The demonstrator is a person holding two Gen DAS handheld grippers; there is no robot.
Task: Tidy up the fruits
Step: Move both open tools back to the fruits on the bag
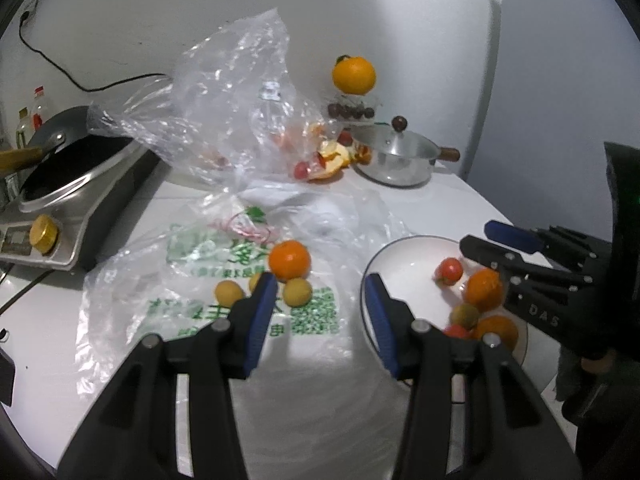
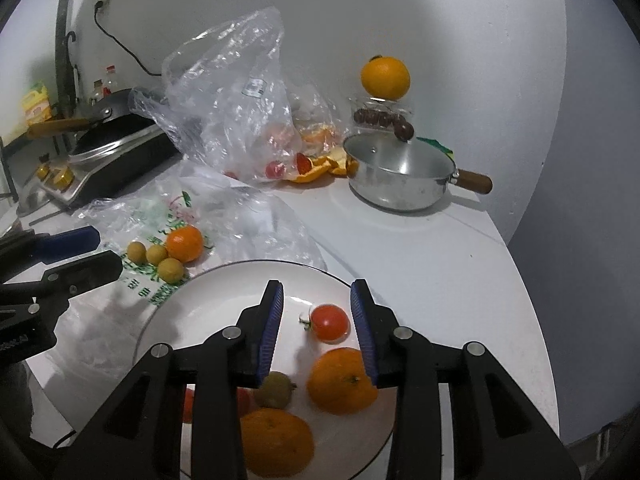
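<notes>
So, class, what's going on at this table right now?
A person holding two grippers is sorting fruit from a printed plastic bag onto a white plate. The right gripper hovers open over the plate, above a tomato and oranges. The left gripper is empty, near the orange and small yellow fruits on the bag.

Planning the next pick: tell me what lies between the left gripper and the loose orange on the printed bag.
Left wrist view: between left gripper and orange lie small yellow fruits on the bag.
</notes>
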